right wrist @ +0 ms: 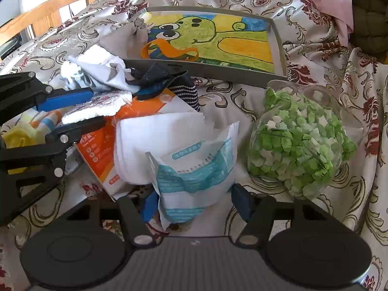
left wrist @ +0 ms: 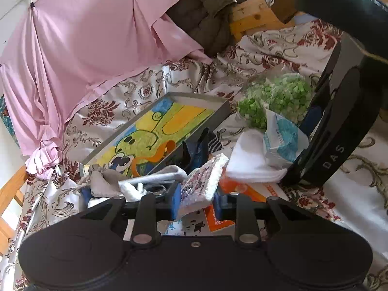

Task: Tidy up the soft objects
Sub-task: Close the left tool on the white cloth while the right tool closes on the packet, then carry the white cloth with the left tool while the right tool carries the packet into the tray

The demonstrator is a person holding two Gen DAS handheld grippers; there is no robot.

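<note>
My left gripper (left wrist: 197,201) is shut on a small folded cloth (left wrist: 201,181), floral on one face with white terry edges. The right wrist view shows that same cloth (right wrist: 97,106) between the left gripper's blue and black fingers (right wrist: 65,99). My right gripper (right wrist: 195,203) is shut on a crumpled white and teal plastic packet (right wrist: 194,165), and its pads press both sides. A folded white towel (right wrist: 150,140) lies just behind the packet. The right gripper's black fingers (left wrist: 334,145) rise at the right of the left wrist view, with the packet (left wrist: 281,143) between them.
All this lies on a floral bedspread (right wrist: 242,0). A grey tray (right wrist: 278,48) with a cartoon drawing sits behind the pile. Dark socks (right wrist: 157,77), an orange box (right wrist: 101,160), a grey pouch (left wrist: 104,181) and a clear bag of green paper stars (right wrist: 300,140) lie around. A pink sheet (left wrist: 84,36) hangs at the left.
</note>
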